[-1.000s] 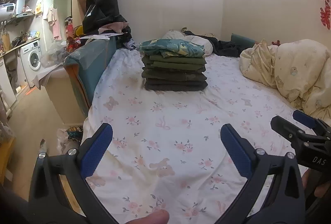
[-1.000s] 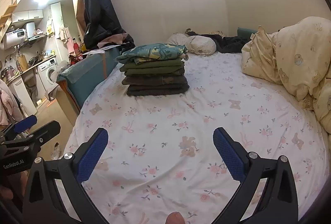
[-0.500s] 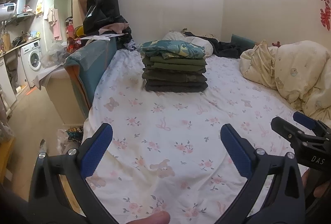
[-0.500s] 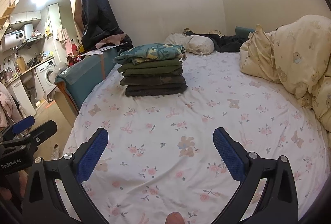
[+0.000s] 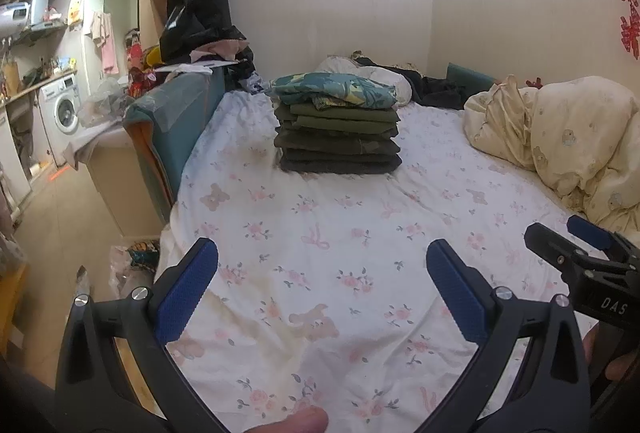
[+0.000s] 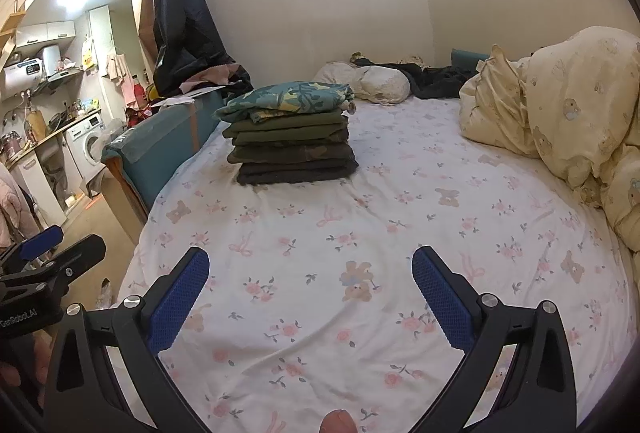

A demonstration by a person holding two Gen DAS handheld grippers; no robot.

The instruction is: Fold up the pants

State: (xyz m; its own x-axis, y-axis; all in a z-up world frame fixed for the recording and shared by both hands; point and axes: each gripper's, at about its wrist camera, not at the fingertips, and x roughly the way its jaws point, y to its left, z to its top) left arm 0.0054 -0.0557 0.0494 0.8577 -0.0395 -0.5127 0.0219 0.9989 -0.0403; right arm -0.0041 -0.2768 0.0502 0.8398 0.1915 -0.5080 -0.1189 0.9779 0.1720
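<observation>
A stack of folded pants (image 5: 338, 137), dark and olive with a teal patterned piece on top, stands on the far part of the floral bedsheet (image 5: 320, 233); it also shows in the right wrist view (image 6: 292, 145). My left gripper (image 5: 320, 289) is open and empty above the near sheet, well short of the stack. My right gripper (image 6: 310, 293) is open and empty, likewise over the near sheet. Each gripper shows at the other view's edge: the right one (image 5: 576, 253) and the left one (image 6: 44, 253).
A cream duvet (image 6: 568, 105) is heaped at the right. A pillow (image 6: 380, 83) and dark clothes (image 6: 436, 79) lie at the head of the bed. A teal footboard (image 5: 172, 121) edges the left side, with floor, bags and a washing machine (image 5: 60, 109) beyond.
Both grippers have drifted slightly, so the stack sits a little lower in the views. Both stay open and empty.
</observation>
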